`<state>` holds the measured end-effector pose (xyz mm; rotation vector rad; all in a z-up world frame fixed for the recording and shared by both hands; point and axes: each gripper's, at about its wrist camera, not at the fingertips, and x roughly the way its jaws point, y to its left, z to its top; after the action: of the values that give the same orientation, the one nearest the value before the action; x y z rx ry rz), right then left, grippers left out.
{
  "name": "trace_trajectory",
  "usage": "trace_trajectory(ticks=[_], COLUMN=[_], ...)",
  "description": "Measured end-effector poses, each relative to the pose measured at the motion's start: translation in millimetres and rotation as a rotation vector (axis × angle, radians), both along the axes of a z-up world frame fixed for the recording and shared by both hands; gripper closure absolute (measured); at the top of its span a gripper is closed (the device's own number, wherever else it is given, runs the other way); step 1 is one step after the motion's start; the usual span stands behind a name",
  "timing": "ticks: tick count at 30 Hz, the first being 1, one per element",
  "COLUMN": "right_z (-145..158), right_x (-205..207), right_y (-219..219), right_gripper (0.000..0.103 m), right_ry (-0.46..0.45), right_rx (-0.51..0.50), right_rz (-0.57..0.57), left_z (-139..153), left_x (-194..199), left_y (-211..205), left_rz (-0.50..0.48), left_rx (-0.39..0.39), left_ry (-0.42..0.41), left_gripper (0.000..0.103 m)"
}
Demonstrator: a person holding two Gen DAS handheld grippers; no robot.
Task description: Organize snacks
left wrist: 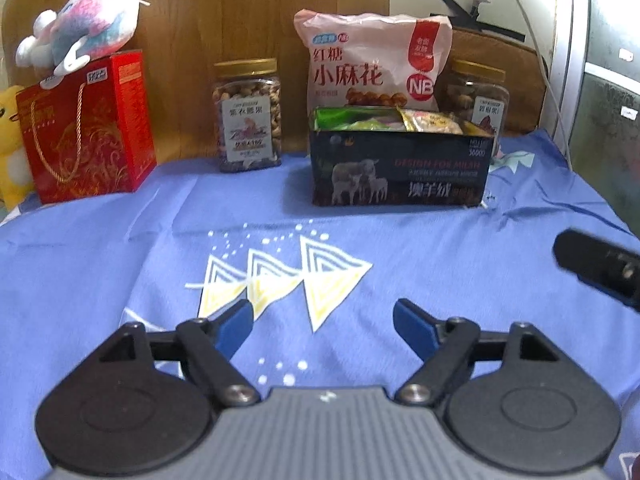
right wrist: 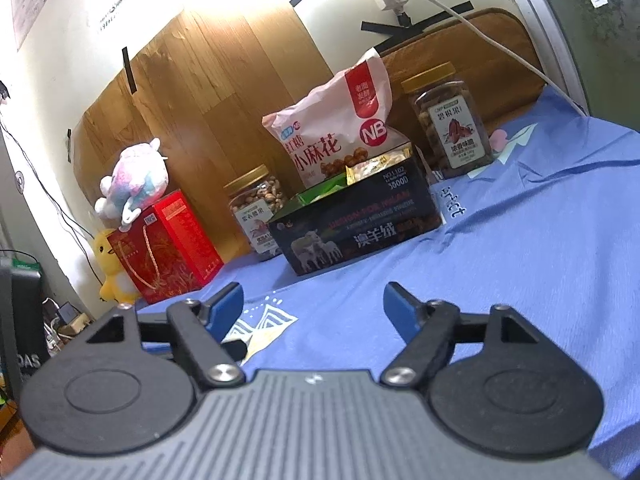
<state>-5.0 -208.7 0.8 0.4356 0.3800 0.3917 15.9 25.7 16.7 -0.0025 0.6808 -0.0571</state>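
**Both claws open over the blue cloth, snacks lined up at the far side**

From the left wrist view, the left claw (left wrist: 323,316) hangs low over the blue cloth (left wrist: 120,248) covering the desk, its blue-padded fingers spread wide with nothing between them. At the far edge, a dark box (left wrist: 400,164) printed with sheep stands open-topped, with small snack packets (left wrist: 432,120) showing inside it. Directly behind the box leans a pink snack bag (left wrist: 372,60). A gold-lidded nut jar (left wrist: 248,116) stands to the left of the box, apart from it, and a second jar (left wrist: 480,96) stands behind the box's right corner, partly hidden. Further left is a red gift box (left wrist: 88,128) with a rope handle, with a pink-and-blue plush toy (left wrist: 84,20) lying on top of it. A yellow plush (left wrist: 10,140) peeks in at the left edge. Part of the right claw (left wrist: 600,272) shows at the right, over the cloth.

From the right wrist view, tilted, the right claw (right wrist: 313,308) is likewise wide open and holds nothing. The dark box (right wrist: 352,228) lies ahead, the pink snack bag (right wrist: 336,132) upright behind it. The pecan jar (right wrist: 452,124) stands to the far right, the other nut jar (right wrist: 256,212) to the box's left. The red gift box (right wrist: 168,248) sits at the left, the plush toy (right wrist: 136,180) on top of it and the yellow plush (right wrist: 110,264) beside it.
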Motion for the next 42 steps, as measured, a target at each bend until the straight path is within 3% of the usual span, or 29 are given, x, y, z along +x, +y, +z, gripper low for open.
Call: trace_trajectory(ticks=[3,6,26,37,42], right_z=[1.7,3.4,-2.1,-3.4,-4.9], right_x=[-4.8,-9.4,-11.8,-15.9,-15.9], right_y=[1.1,3.2,-13.7,-23.2,-25.2], right_gripper=[0.02,0.016,0.013,0.013,0.013], right_ry=[-0.011,-0.03,-0.039,-0.046,-0.04], right_rx=[0.012,0.011,0.071,0.106,0.114], right_rz=[-0.003,-0.01,-0.075,-0.104,-0.106], left_z=[-1.7,-0.2,9.9,7.7,3.3], left_x=[-1.6,-4.8,-9.4,-8.6,-5.4], left_y=[1.4,0.6,-19.8,-22.8,-22.9], left_rz=[0.019,0.023,0.058,0.058,0.06], left_rx=[0.01,0.025,0.15,0.158,0.159], left_ry=[0.001,-0.012,-0.095,-0.089,-0.05], left_gripper=[0.003,0.001,0.0,0.0,0.0])
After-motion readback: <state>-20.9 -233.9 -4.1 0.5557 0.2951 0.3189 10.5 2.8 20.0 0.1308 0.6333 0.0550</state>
